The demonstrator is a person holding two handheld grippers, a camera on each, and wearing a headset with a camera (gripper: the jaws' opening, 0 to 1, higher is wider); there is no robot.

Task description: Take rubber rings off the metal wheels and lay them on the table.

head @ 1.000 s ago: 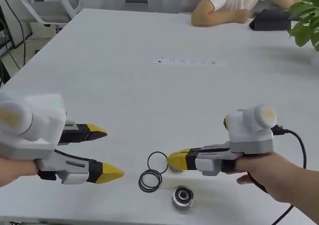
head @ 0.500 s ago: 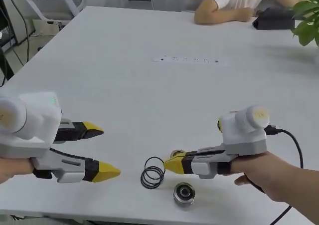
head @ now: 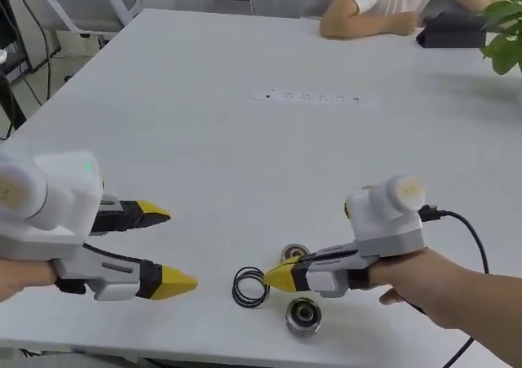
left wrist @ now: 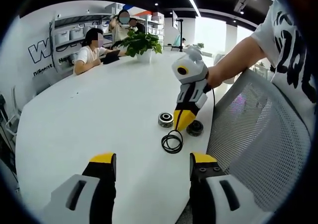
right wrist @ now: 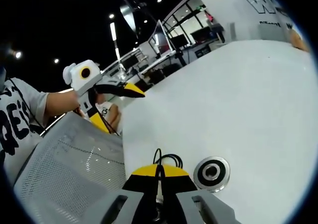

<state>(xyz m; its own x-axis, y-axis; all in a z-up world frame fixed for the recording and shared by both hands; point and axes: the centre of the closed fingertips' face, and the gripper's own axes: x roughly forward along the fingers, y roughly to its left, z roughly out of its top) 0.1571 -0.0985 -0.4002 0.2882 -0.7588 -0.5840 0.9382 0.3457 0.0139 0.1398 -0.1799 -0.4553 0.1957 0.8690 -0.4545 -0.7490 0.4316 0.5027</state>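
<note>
Here the right gripper (head: pixel 273 278) was pinched shut on the rubber rings (head: pixel 249 286), which lay on the table (head: pixel 245 164) at its tip. One metal wheel (head: pixel 303 315) sat just nearer, a second wheel (head: pixel 294 252) just behind. Leftward, the left gripper (head: pixel 171 248) hung wide open.

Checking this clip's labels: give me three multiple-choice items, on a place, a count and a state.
1. Where are the rings? A on the table at the right gripper's tip; B beside the plant; C on the floor.
2. How many wheels? A one; B two; C four.
3. The left gripper's jaws: A open; B shut; C hidden.
Key: 1 A, piled by its yellow tip; 2 B, a second wheel sits behind that gripper; 3 A, tips stand apart.
</note>
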